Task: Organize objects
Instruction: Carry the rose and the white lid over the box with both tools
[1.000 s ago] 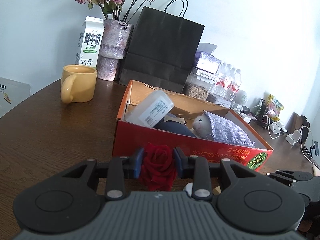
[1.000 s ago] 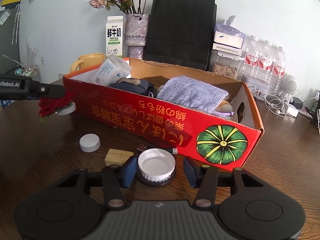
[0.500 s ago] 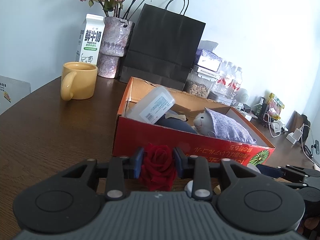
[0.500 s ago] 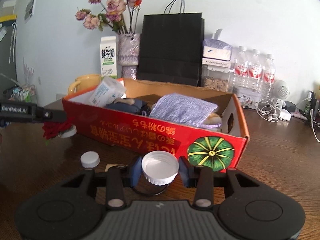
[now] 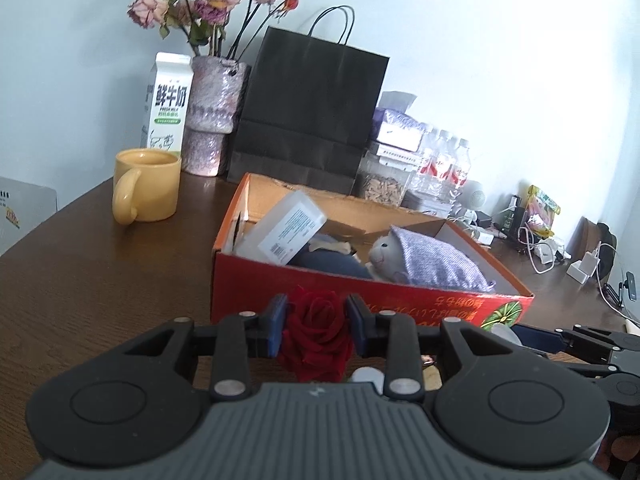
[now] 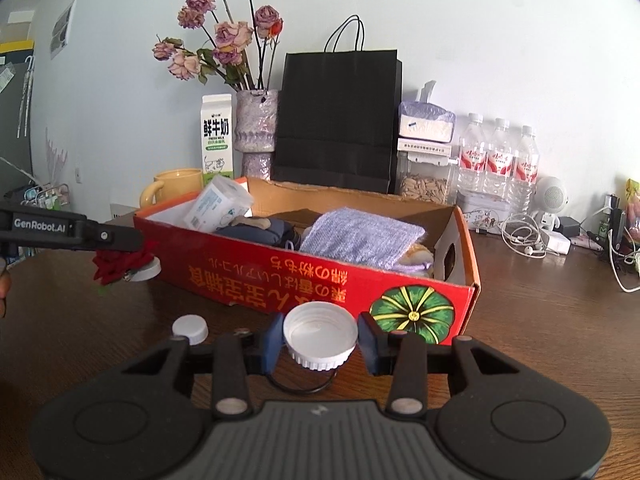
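My left gripper (image 5: 316,326) is shut on a red rose (image 5: 318,332) and holds it above the table, just before the near wall of the red cardboard box (image 5: 360,300). It also shows in the right wrist view (image 6: 120,240) at the box's left end. My right gripper (image 6: 320,338) is shut on a white jar lid (image 6: 320,334), lifted in front of the box (image 6: 320,276). The box holds a plastic case (image 5: 288,228), a dark item and a lilac knitted toy (image 5: 432,260).
A small white cap (image 6: 190,329) and a black ring (image 6: 304,384) lie on the wooden table. Behind the box stand a yellow mug (image 5: 146,190), milk carton (image 5: 168,108), flower vase (image 5: 214,116), black paper bag (image 5: 308,112), water bottles (image 6: 496,160) and cables (image 6: 528,236).
My right gripper has closed on the white lid and lifted it off the table toward the box. My left gripper has risen slightly with the rose.
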The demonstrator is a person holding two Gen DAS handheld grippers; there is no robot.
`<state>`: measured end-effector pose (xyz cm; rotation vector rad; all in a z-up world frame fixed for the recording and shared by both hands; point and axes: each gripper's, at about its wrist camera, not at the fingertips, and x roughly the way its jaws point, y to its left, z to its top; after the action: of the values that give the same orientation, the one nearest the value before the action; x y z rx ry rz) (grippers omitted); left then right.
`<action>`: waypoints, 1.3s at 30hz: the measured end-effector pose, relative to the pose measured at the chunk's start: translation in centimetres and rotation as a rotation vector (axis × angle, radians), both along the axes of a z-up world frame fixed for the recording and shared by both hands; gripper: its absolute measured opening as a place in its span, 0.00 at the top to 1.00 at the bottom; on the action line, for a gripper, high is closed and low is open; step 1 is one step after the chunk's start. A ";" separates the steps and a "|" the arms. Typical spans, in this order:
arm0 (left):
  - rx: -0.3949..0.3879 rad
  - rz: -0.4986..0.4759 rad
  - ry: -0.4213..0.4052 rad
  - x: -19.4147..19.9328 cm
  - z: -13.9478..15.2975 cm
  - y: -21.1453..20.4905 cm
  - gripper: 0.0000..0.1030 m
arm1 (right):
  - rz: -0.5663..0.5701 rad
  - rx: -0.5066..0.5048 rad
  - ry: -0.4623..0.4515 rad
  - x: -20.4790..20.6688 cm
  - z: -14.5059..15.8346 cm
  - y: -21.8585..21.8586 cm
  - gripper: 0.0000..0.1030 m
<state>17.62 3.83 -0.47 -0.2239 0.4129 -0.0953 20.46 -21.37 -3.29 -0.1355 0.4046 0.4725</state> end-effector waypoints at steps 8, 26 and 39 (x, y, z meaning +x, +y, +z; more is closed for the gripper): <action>0.024 -0.028 -0.049 0.4 2.2 -2.0 0.67 | 0.027 0.004 -0.069 0.2 2.2 0.8 0.62; 0.080 -0.028 -0.121 7.4 5.9 -5.5 0.67 | 0.032 0.029 -0.137 6.8 6.1 3.6 0.62; 0.078 -0.013 -0.090 13.7 4.7 -5.5 0.67 | 0.027 0.038 -0.076 13.5 4.5 5.0 0.62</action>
<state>31.35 -1.70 4.23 -0.1390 0.3274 -0.1018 33.97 -16.38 1.22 -0.1223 0.3200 0.5001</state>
